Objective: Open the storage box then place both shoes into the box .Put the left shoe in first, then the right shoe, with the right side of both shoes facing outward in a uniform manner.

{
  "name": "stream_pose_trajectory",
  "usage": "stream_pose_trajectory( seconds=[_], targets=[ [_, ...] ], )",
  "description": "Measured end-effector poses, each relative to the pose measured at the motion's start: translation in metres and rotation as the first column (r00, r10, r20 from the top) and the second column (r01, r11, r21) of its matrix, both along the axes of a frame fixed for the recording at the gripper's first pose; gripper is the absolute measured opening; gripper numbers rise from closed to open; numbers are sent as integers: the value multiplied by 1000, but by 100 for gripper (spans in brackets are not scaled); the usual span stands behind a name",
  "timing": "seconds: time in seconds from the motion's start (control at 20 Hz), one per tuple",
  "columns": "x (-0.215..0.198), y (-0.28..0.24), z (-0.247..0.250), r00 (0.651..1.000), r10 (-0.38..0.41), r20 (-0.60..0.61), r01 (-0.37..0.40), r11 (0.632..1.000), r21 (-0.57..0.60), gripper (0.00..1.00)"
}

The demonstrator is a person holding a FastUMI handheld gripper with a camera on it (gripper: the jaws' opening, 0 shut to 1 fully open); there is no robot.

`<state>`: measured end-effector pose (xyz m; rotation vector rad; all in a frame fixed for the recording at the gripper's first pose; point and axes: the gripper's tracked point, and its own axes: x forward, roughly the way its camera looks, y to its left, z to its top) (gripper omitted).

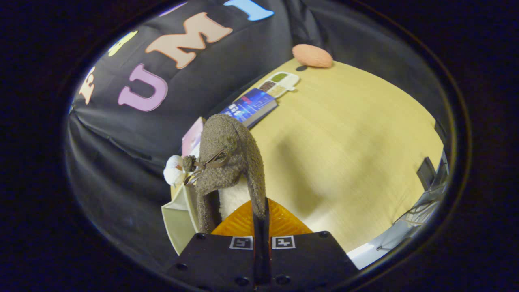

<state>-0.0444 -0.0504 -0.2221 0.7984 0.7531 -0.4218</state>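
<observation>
Fuzzy brown shoe (231, 162) pinched in closed claw (262, 221), storage box (180, 217) mostly hidden behind.

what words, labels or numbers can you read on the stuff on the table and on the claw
Blue book: pale print on its cover, too blurred to read.
Square markers on the claw: black-and-white patterns, no words or numbers.
Brown fuzzy shoe, its edge pinched between the claw's shut fingers: no label to be seen.
Nothing here can be quoted as readable.
</observation>
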Motion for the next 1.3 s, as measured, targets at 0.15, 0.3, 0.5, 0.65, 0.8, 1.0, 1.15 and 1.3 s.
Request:
stream_pose_trajectory(
  seconds=[0.15,0.3,0.5,0.65,0.8,1.0,1.15,1.3],
  targets=[
    [25,33,31,995,70,65,-70,998,3,4],
    [38,76,51,981,163,104,-165,986,17,3],
    [37,125,46,959,273,81,-275,961,13,3],
    [28,149,23,947,319,28,-319,948,-3,3],
    [16,164,4,941,339,-19,-339,941,-2,3],
    [0,168,-14,937,338,-84,-341,940,-19,4],
    [-6,165,-26,936,325,-132,-333,942,-40,4],
    [-4,163,-29,941,303,-149,-312,949,-45,4]
  ],
)
